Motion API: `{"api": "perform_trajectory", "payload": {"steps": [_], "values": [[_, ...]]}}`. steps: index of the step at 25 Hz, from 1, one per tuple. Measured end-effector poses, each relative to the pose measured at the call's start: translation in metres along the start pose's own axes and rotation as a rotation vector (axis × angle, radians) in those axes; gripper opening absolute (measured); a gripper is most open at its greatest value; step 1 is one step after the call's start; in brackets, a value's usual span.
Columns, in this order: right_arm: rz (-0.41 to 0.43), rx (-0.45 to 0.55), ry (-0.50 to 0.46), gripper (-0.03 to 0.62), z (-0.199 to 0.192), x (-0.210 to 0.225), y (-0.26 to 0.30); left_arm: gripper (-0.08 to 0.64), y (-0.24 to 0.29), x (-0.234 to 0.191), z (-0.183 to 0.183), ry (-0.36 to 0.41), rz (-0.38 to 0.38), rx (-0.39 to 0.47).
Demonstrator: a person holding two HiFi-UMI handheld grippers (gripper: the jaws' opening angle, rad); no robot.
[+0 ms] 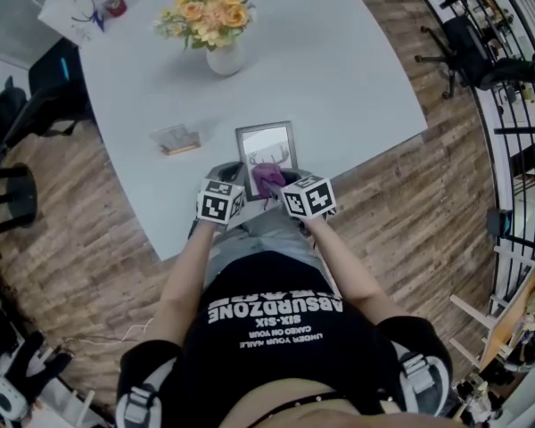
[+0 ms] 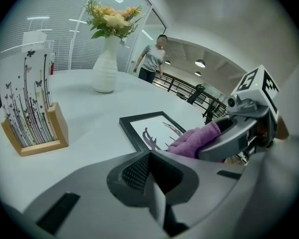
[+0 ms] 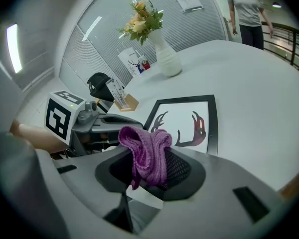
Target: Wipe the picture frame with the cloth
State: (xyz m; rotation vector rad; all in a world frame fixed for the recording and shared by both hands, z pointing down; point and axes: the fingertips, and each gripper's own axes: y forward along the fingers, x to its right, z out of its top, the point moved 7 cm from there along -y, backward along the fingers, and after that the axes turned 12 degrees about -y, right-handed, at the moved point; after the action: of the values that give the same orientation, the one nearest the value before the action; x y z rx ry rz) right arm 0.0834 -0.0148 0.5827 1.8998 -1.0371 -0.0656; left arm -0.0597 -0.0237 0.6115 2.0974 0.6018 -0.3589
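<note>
Picture frame: the picture frame lies flat on the white table, close to the edge nearest you, its dark border around an antler print.
Cloth: the purple cloth is bunched up and sticks out in front of your right gripper, at the frame's near edge. You cannot tell whether it touches the glass.
Right gripper: your right gripper has its jaws clamped on the cloth, pointing at the frame.
Left gripper: your left gripper has its jaws pressed together with nothing between them. It sits just beside the right one, left of the frame's near corner.
Card stand: a wooden card stand is on the table, left of the frame and apart from it.
Vase: a white vase of flowers stands farther back.
Bag: a paper bag stands at the far left corner.
Background: a person stands beyond the table.
</note>
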Motion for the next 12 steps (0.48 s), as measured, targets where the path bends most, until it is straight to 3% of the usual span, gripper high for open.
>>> {"api": "perform_trajectory", "payload": {"steps": [12], "values": [[-0.036, -0.017, 0.005, 0.147, -0.003, 0.014, -0.011, 0.015, 0.0, 0.0, 0.002, 0.017, -0.008, -0.005]]}}
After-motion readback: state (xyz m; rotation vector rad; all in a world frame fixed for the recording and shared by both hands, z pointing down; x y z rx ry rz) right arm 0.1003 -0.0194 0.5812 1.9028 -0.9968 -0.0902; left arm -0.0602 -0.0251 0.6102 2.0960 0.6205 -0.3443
